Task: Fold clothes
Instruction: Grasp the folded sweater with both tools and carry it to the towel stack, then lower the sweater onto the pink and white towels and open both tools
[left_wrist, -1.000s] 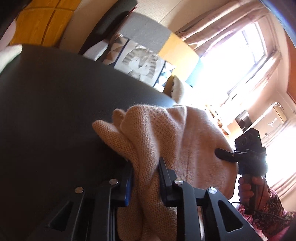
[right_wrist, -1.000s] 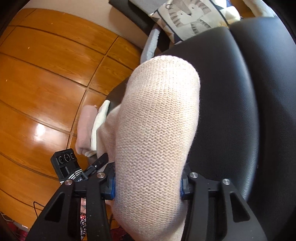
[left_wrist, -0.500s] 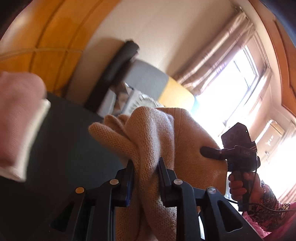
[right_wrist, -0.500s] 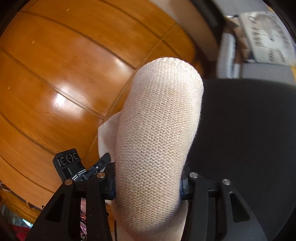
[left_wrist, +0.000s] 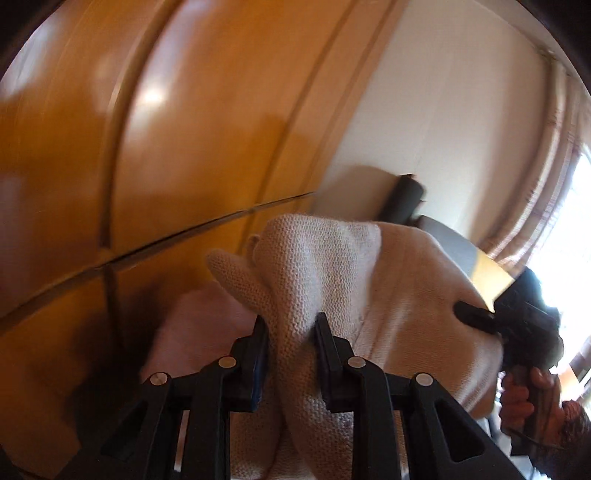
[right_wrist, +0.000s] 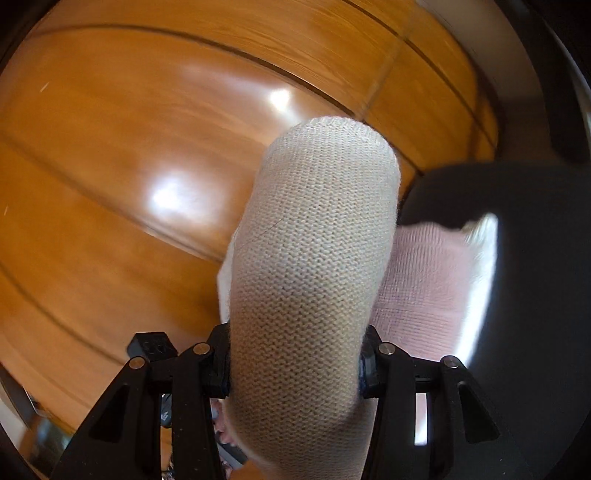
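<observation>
The left gripper (left_wrist: 290, 347) pinches a bunched fold of the cream knit sweater (left_wrist: 332, 273), and the right gripper (right_wrist: 295, 354) is clamped on a thick rolled part of the same sweater (right_wrist: 314, 258), so the garment hangs in the air between the two, above the glossy wooden floor (right_wrist: 129, 129). Just beside and below it, a folded pink knit garment (right_wrist: 424, 288) lies on a black leather seat (right_wrist: 535, 277). In the left wrist view, the person's hand (left_wrist: 524, 402) grips the right gripper's handle, near a curtained window (left_wrist: 569, 206).
</observation>
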